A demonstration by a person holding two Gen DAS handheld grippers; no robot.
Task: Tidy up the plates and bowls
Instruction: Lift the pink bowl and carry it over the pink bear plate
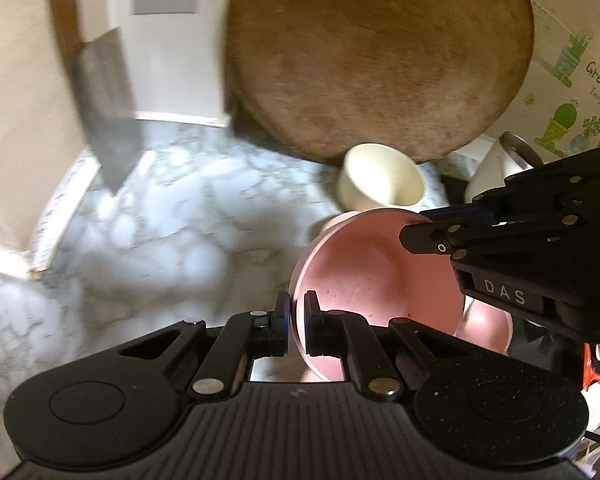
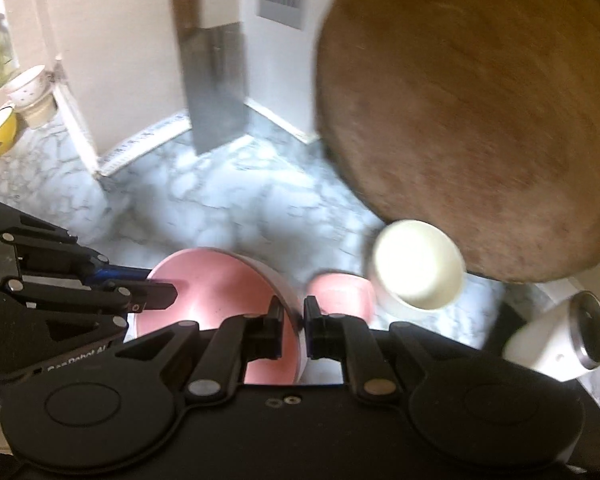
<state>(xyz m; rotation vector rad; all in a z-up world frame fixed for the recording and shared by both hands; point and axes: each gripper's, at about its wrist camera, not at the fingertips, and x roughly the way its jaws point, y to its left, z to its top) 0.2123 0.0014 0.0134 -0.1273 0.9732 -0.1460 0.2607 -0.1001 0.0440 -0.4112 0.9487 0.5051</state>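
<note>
Both tools grasp one shallow pink ceramic plate [image 1: 376, 276]: the left tool [image 1: 296, 312] clenches its near rim, the right tool [image 2: 293, 318] its opposite rim, above the marble bench [image 1: 160, 232]. It looks rigid, smooth and breakable; rim grips suit it.

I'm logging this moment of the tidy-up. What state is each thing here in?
Pink bowl: lifted off the counter, tilted, rim pinched on two sides.
Left hand-held gripper: shut on the pink bowl's rim.
Right hand-held gripper: shut on the opposite rim.
Cream cup: tipped, mouth toward the camera.
Second pink bowl: on the marble counter, free.
Round wooden board: propped upright.
Cleaver: hanging, blade down.
</note>
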